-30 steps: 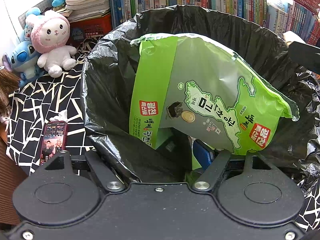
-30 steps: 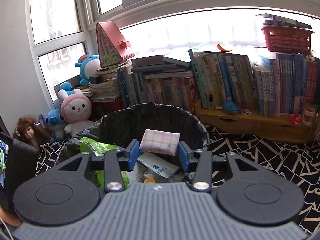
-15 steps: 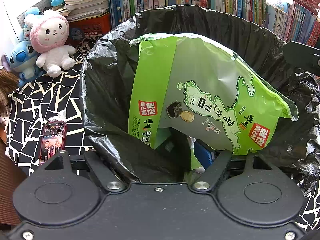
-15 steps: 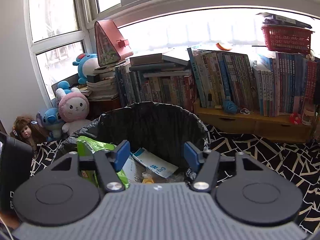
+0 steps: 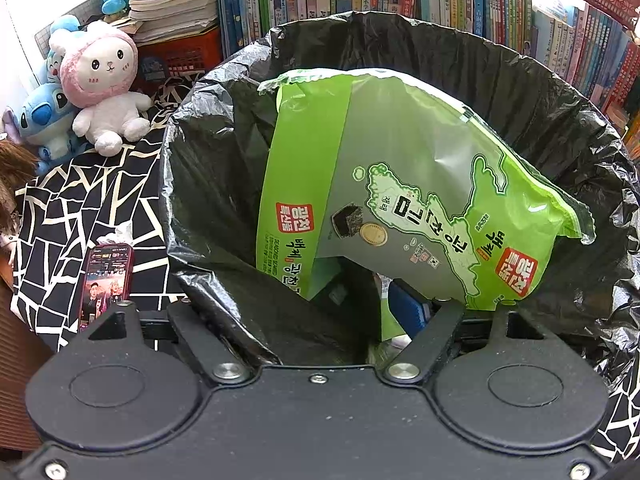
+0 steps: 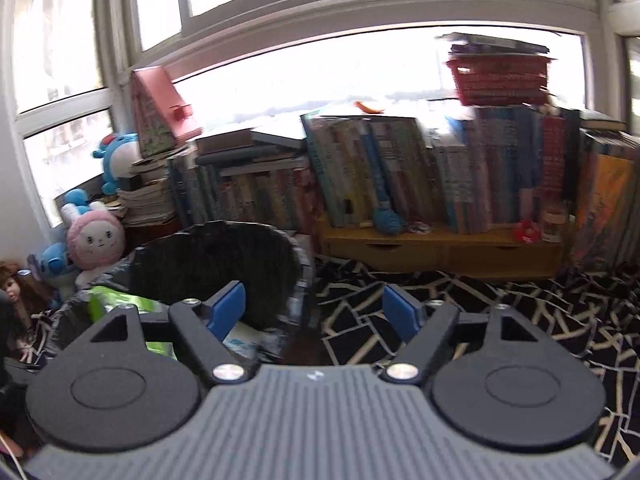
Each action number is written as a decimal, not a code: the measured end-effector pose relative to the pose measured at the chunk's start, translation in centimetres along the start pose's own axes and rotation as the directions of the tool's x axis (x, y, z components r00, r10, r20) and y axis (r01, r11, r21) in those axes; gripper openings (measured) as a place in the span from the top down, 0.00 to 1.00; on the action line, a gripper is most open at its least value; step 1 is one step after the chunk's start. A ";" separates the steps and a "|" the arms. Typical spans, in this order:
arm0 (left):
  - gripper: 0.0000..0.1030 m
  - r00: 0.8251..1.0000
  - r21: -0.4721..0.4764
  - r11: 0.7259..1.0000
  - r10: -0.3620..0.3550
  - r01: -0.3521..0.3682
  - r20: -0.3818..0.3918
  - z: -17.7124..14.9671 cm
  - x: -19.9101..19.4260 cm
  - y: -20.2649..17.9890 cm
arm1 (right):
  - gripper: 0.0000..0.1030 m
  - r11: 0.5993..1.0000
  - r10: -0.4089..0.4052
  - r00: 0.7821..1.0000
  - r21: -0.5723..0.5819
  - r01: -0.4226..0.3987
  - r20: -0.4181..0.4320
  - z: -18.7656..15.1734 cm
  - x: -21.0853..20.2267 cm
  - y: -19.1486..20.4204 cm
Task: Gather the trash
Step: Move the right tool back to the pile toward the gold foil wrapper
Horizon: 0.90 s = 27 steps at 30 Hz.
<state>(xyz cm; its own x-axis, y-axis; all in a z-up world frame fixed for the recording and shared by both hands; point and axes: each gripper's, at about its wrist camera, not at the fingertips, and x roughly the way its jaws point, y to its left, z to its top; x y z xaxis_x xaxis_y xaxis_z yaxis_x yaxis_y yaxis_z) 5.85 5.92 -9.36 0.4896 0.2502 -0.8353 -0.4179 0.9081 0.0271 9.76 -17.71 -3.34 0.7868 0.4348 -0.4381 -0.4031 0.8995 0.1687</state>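
Observation:
In the left wrist view a bin lined with a black bag (image 5: 520, 92) fills the frame. A large green seaweed snack packet (image 5: 400, 184) leans inside it, over other trash. My left gripper (image 5: 316, 308) is open at the bin's near rim; a fold of the liner lies between its fingers, and one blue pad (image 5: 408, 308) shows. In the blurred right wrist view, my right gripper (image 6: 314, 312) is open and holds nothing. It sits right of the bin (image 6: 216, 252), where the green packet (image 6: 116, 300) shows.
A phone (image 5: 106, 280) with a lit screen lies left of the bin on the black-and-white cloth (image 6: 500, 312). Plush toys (image 5: 106, 84) and a doll (image 6: 16, 288) sit at the left. Rows of books on a low wooden shelf (image 6: 440, 248) line the back.
My right gripper let go of a pink checked packet over the bin, opened wide, and swung right, away from the bin. The left gripper has stayed put.

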 end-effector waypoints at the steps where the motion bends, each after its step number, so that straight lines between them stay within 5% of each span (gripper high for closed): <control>1: 0.24 1.000 0.000 1.000 0.001 -0.001 0.001 0.0 0.0 0.0 | 0.18 1.000 -0.024 1.000 0.019 0.024 -0.004 -0.4 -0.1 -0.8; 12: 0.24 1.000 0.002 1.000 0.005 -0.005 0.006 0.0 -0.3 0.0 | 0.18 0.972 -0.210 0.957 0.066 0.227 -0.199 -7.9 1.3 -6.2; 21: 0.24 1.000 0.018 1.000 0.016 -0.016 0.010 0.0 -0.4 -0.1 | 0.14 0.951 -0.121 0.926 0.225 0.211 -0.357 -11.7 5.0 -7.4; 27: 0.24 1.000 0.025 0.999 0.025 -0.025 0.011 0.2 -0.4 -0.2 | 0.14 0.862 -0.059 0.907 0.437 0.257 -0.417 -12.4 8.0 -9.6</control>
<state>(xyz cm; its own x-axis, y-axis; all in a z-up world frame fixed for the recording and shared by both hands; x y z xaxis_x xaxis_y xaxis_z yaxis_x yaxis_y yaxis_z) 5.90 5.69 -8.96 0.4877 0.2766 -0.8280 -0.4111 0.9095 0.0616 14.10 -23.39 -19.36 0.5423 0.3234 -0.7755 0.0586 0.9061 0.4189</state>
